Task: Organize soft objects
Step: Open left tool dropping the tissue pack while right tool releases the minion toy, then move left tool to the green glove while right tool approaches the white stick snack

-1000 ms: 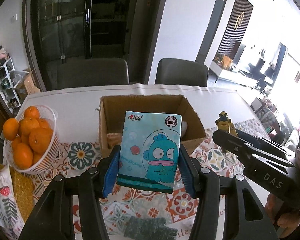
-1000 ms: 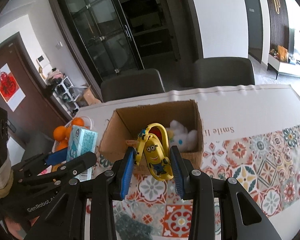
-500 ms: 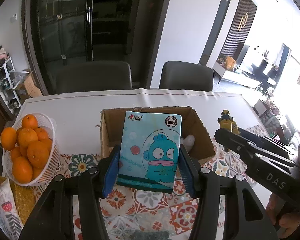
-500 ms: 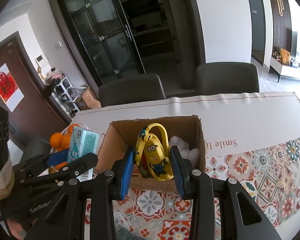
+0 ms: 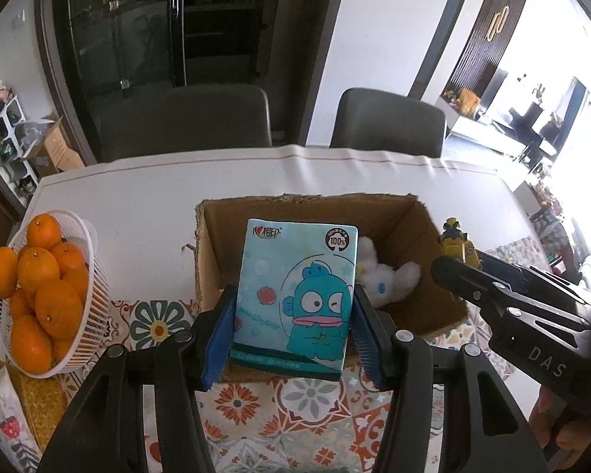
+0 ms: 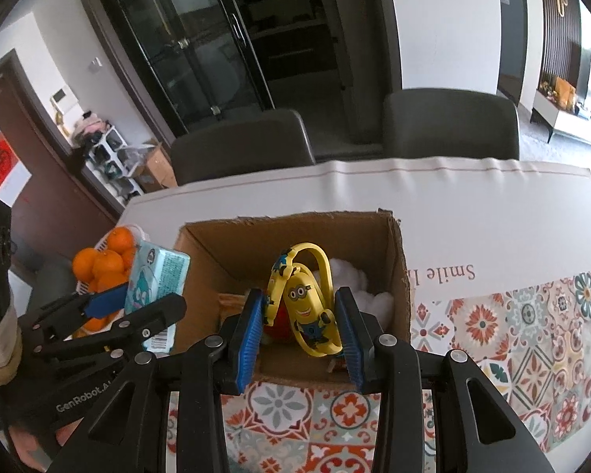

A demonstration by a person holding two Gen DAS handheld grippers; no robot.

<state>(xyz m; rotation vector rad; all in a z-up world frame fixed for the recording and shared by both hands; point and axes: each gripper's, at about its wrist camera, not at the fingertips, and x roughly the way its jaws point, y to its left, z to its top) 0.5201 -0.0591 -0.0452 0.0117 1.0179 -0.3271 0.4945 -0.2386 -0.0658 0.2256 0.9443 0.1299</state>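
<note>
Both grippers loaded — left gripper [image 5: 291, 331] clamps tissue pack [image 5: 295, 299] | right gripper [image 6: 301, 327] clamps minion toy [image 6: 305, 307] | white plush [image 5: 382, 276] clearest left-view

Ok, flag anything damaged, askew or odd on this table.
Only the cardboard box looks worn: its top rim is ragged and frayed, with no flaps. The tissue pack in the left gripper and the minion toy in the right gripper look intact. Nothing is spilled.

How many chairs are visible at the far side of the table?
2. One dark chair stands behind the table's far edge on the left, the other chair to its right, both pushed in beyond the cardboard box. Others may be out of frame.
</note>
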